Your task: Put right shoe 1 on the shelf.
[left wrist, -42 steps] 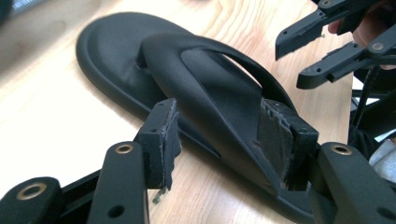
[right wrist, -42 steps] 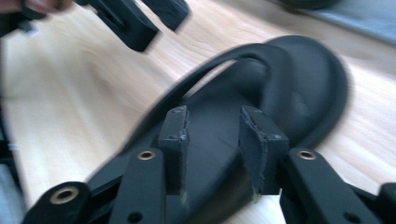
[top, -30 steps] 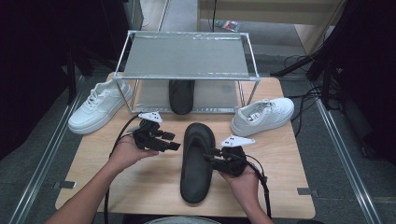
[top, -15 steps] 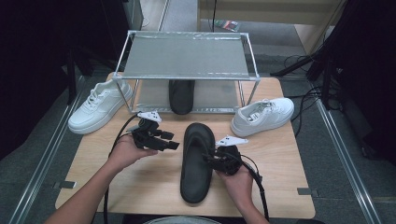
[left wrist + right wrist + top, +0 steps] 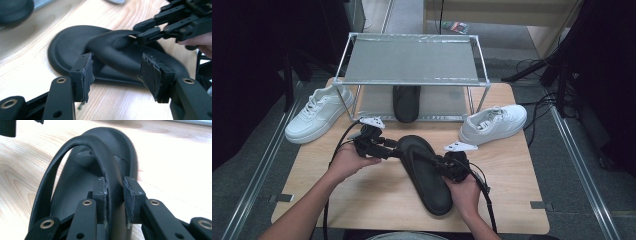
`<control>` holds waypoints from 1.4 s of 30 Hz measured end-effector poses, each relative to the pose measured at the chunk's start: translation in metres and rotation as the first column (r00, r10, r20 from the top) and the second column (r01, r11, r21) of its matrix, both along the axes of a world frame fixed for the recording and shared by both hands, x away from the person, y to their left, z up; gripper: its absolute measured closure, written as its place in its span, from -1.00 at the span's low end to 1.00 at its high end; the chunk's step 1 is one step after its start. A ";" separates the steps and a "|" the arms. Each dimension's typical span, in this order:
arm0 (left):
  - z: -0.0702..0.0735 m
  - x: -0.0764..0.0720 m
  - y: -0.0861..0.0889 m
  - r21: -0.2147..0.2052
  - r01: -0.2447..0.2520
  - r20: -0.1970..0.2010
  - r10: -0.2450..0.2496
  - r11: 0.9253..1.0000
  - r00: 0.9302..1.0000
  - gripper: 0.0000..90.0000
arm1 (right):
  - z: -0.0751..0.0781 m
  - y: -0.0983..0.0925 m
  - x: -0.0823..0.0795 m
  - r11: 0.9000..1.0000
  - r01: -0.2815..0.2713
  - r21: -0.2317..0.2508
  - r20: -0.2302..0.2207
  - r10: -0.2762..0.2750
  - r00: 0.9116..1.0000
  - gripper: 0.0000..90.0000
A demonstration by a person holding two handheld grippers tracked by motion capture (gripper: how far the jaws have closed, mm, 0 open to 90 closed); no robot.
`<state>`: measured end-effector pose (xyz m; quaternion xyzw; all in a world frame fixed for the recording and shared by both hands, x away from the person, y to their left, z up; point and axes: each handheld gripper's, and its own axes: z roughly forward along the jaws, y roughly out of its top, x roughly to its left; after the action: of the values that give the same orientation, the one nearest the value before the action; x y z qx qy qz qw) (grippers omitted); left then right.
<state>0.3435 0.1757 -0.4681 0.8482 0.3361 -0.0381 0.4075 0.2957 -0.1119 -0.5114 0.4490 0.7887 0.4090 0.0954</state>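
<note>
Sandal [image 5: 424, 172] strap's pinched in our right gripper [image 5: 115, 188], jaws just closing; left gripper [image 5: 120, 72] released, straddling it. Shelving's left.

Black sandal [image 5: 424, 172], white sneakers [image 5: 493, 124] (both plain), pale wood-grain table [image 5: 512, 180].

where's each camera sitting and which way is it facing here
High view: above the person's side, looking forward and down at the table; both forearms, left claw, right claw.
Left gripper view: on the left claw, facing the black sandal; open jaws.
Right gripper view: on the right claw, just closed on the strap.
All share the sandal.
</note>
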 end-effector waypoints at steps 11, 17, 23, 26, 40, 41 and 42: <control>0.024 0.015 0.000 -0.024 0.028 0.037 -0.027 0.999 0.999 0.32 | 0.012 -0.007 0.005 1.000 0.023 0.007 -0.029 -0.023 0.999 0.67; 0.046 0.028 0.004 -0.045 0.031 0.103 -0.026 0.999 0.994 0.84 | 0.024 -0.016 0.013 0.999 0.051 0.014 -0.034 -0.051 0.998 0.67; 0.067 0.047 0.011 -0.036 0.032 0.164 -0.026 0.999 0.986 0.95 | 0.034 -0.023 0.026 0.997 0.077 0.023 -0.034 -0.077 0.996 0.67; 0.077 0.060 0.014 -0.034 0.038 0.175 -0.032 0.999 0.984 0.99 | 0.035 -0.024 0.033 0.997 0.081 0.012 -0.039 -0.081 0.996 0.67; 0.124 0.115 0.009 -0.010 0.023 0.221 -0.021 1.000 0.975 1.00 | 0.036 -0.025 0.067 0.989 0.151 -0.009 -0.053 -0.151 0.987 0.67; 0.127 0.119 0.008 -0.018 0.023 0.230 -0.018 1.000 0.973 1.00 | 0.036 -0.025 0.069 0.988 0.154 -0.010 -0.055 -0.155 0.986 0.67; 0.129 0.123 0.007 -0.016 0.018 0.234 -0.014 1.000 0.972 1.00 | 0.037 -0.024 0.072 0.987 0.161 -0.013 -0.054 -0.162 0.985 0.67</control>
<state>0.4664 0.1830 -0.3389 0.8457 0.2786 0.0558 0.4517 0.3675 -0.1362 -0.4746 0.5222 0.7537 0.3840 0.1082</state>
